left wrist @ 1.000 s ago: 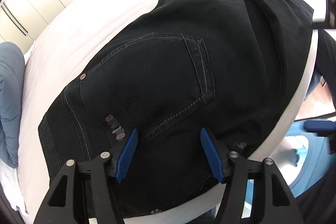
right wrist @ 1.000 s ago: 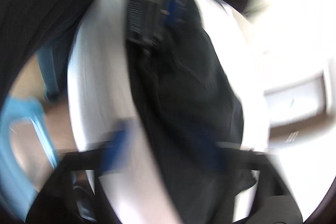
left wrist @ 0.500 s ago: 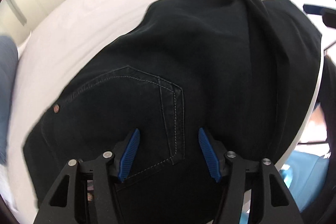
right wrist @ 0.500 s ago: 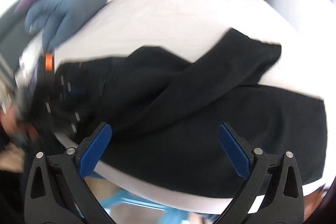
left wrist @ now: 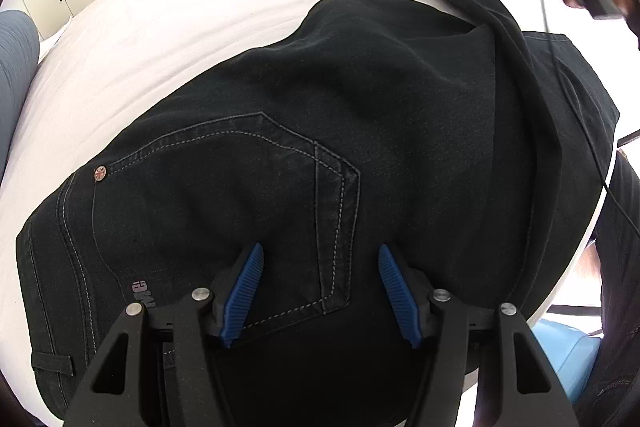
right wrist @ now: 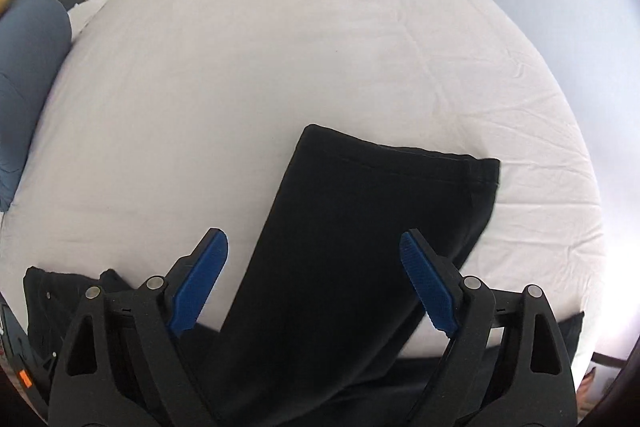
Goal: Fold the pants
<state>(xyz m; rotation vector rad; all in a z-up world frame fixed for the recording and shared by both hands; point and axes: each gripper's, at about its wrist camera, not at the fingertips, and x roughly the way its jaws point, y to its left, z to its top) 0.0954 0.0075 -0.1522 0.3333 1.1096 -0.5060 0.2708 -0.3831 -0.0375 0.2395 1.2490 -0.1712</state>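
On bed (right wrist: pixel 280 27): 1 pr black pants (left wrist: pixel 360 107); 2 grippers open.

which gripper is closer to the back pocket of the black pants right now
Left. The left gripper sits right over the back pocket, open jaws straddling its corner. The right gripper, jaws closing on nothing, hovers over the leg hem.

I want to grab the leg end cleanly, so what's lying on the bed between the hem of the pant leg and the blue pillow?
Nothing: the right wrist view shows only bare white sheet between the hem and the blue pillow.
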